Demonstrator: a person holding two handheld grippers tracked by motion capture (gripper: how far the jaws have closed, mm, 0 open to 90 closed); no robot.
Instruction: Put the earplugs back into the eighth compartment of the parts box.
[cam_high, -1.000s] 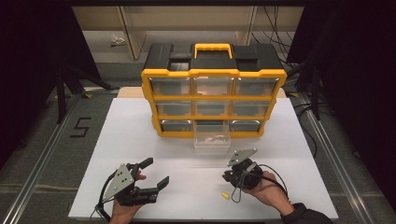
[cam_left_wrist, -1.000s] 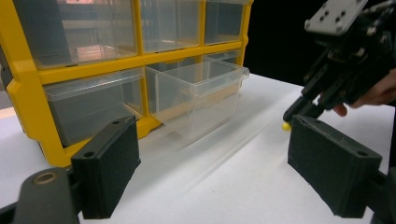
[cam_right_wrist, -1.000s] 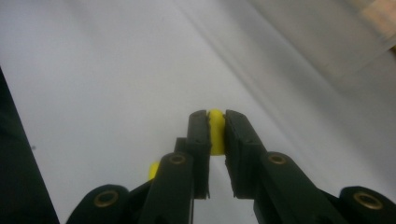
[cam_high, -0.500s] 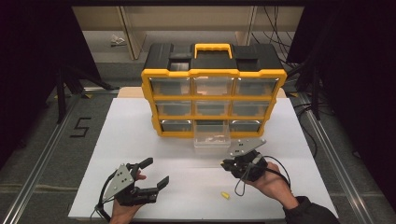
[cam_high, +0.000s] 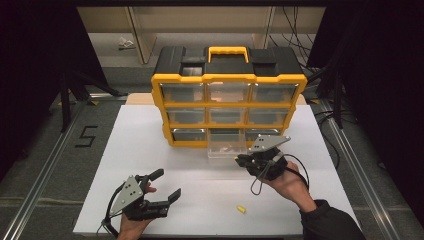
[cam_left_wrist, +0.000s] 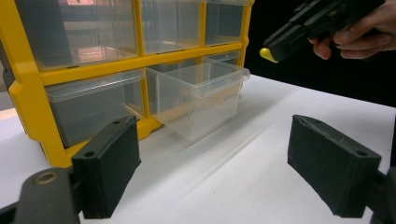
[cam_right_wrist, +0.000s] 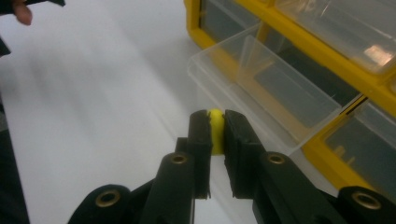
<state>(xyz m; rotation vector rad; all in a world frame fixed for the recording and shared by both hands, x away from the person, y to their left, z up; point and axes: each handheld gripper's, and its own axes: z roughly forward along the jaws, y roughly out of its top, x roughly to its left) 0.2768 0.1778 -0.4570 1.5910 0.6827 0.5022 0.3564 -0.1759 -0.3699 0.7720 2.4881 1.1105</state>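
Where jaws hide it overhead, right gripper (cam_right_wrist: 215, 126) pinches yellow piece (cam_right_wrist: 215, 130)

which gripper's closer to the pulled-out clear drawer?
Right. The right gripper, shut on a small yellow piece, sits just off the open drawer at its front right corner. The left gripper hangs open near the table's front edge, well short of it.

Your left gripper (cam_high: 162, 189) is black, with a grey three-cornered plate (cam_high: 126, 192) on top that carries small dark holes; its jaws are flat black blocks, each with a small screw hole; a brass-coloured ring sits at the arm joint. Your right gripper (cam_right_wrist: 215, 127) is black too, with brass rings; a black cable (cam_high: 260, 182) loops below it; your right sleeve (cam_high: 330, 222) is dark.
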